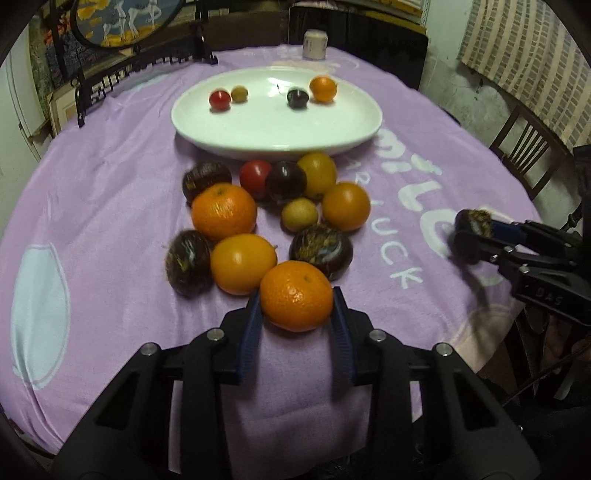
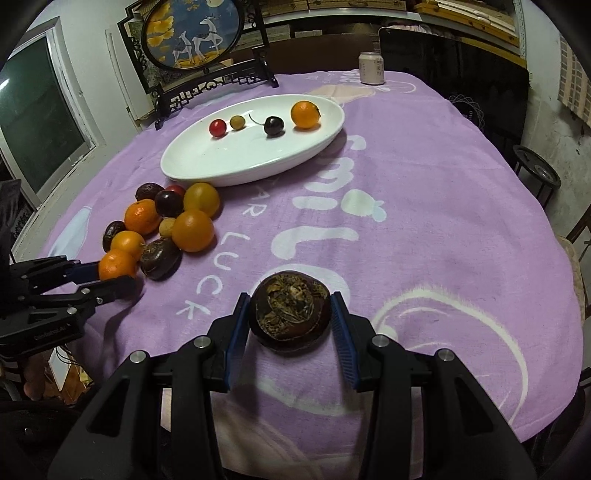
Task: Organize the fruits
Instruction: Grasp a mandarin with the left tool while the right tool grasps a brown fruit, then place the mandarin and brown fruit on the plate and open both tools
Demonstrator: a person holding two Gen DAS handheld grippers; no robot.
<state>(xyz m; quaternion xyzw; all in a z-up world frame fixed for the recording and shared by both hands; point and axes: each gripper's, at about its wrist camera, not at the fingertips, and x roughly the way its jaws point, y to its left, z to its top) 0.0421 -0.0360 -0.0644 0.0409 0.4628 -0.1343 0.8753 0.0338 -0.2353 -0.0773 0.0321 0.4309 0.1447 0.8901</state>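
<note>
Left gripper point(image 1: 297, 295): clenched on nearest mandarin point(image 1: 296, 294), at near edge of fruit pile point(image 1: 266, 218) on purple cloth point(image 1: 110, 221). Right gripper point(image 2: 290, 311): clenched on dark brown fruit point(image 2: 290, 314), well right of pile. White plate point(image 1: 277, 136): beyond pile, holding four small fruits.

can label point(image 2: 372, 68) unreadable, framed picture point(image 1: 122, 22) cropped
</note>
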